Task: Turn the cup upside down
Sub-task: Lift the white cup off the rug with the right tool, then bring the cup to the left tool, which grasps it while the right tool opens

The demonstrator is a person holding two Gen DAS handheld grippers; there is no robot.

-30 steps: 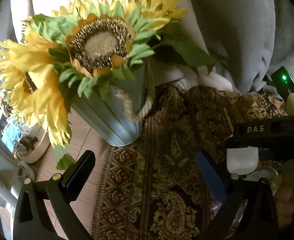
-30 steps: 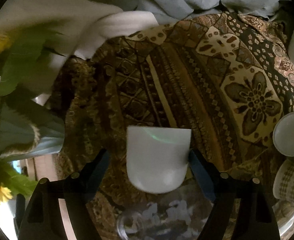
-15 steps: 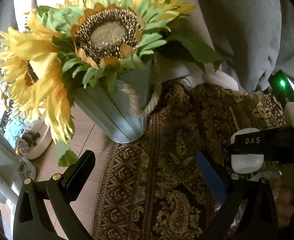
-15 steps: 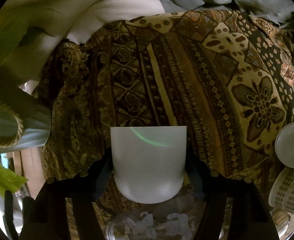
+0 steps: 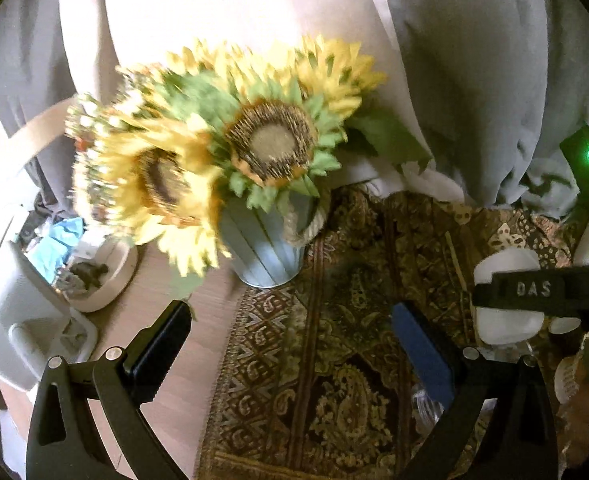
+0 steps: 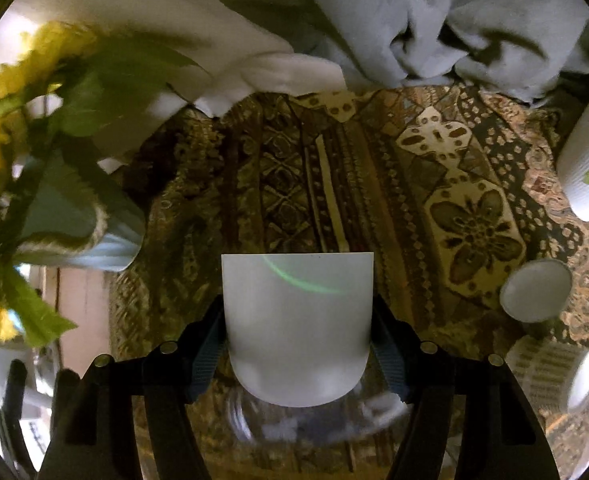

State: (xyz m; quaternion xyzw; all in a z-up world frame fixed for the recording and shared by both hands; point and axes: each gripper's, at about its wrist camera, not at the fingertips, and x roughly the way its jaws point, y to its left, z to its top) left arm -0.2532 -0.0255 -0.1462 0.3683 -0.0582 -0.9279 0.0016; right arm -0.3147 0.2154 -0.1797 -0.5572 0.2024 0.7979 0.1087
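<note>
Both tongs show clearly. Right gripper [image 6: 297, 354] is clenched on the white cup [image 6: 297, 330], its blue pads pressing the cup's two sides, the flat rim facing away from the camera and the rounded base toward it. Left gripper [image 5: 290, 344] is released, jaws spread wide with nothing between them, over the patterned cloth [image 5: 334, 360].

That paisley cloth covers most of the surface in both views, with a strip of bare wooden table [image 5: 182, 360] at its left edge. Grey and white fabric [image 6: 414, 20] is bunched along the far side. A bunch of sunflowers [image 5: 234, 140] stands in a pale blue ribbed pot [image 5: 266, 252] at the cloth's left corner, a rope loop on its side.

Near the right edge a small white bowl [image 6: 534, 290] sits on the cloth. Below the held cup lies something clear, possibly a glass [image 6: 294, 420], too blurred to tell.
</note>
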